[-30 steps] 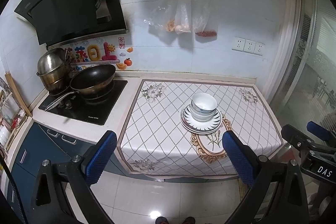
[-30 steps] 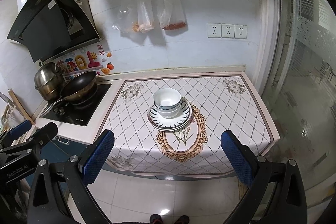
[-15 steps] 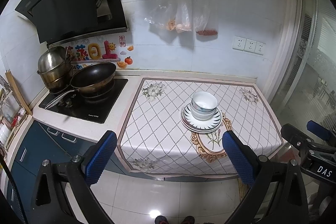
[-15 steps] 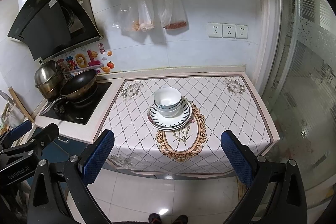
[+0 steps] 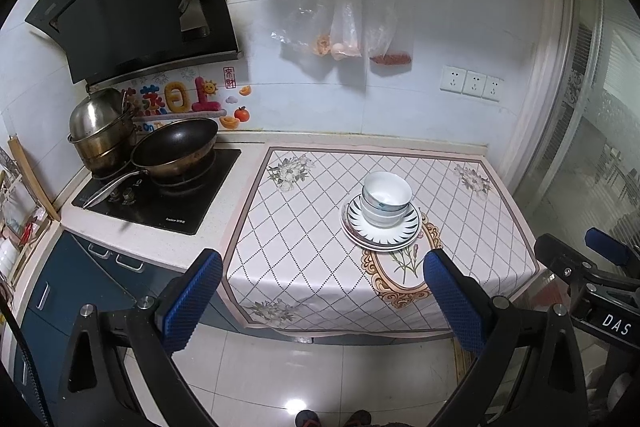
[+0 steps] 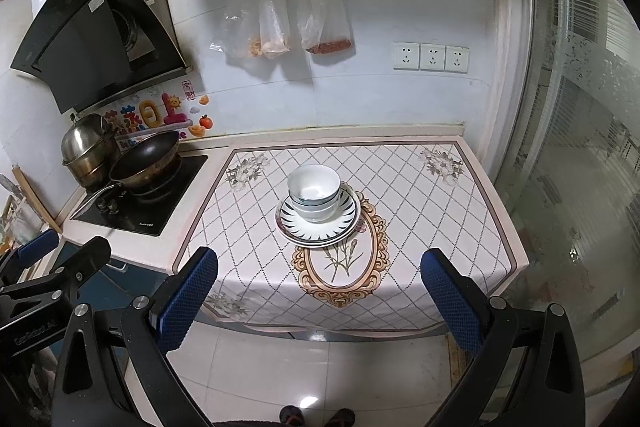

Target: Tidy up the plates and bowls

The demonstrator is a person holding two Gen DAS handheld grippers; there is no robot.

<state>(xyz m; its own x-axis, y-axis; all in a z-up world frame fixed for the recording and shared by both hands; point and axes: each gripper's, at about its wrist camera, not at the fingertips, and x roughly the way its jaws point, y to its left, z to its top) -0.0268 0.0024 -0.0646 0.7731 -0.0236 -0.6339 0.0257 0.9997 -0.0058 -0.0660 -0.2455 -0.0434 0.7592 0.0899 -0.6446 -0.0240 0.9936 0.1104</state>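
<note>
Bowls (image 5: 386, 198) sit nested on a small stack of plates (image 5: 380, 227), well ahead of both grippers, on the patterned cloth (image 5: 312, 227) that covers the counter. From the left gripper (image 5: 322, 301) the pile lies ahead and slightly to the right; from the right gripper (image 6: 318, 301) it lies almost dead ahead. Both grippers hang spread wide and empty, out over the floor short of the counter edge, with the left one's body showing at the lower left of the right wrist view.

Judging by the layout, the pile looks either finished or about to be taken apart, and the pictures cannot settle which. If a bowl is to be lifted, a sound approach would bring one gripper over the rim from above, one finger inside and one outside the wall. The other gripper would do well to steady the plates at their edge. Glazed ware is likely slick, so a firm, level pinch matters. The pan (image 5: 176, 147) on the hob sits far off to the left, clear of the reach.
</note>
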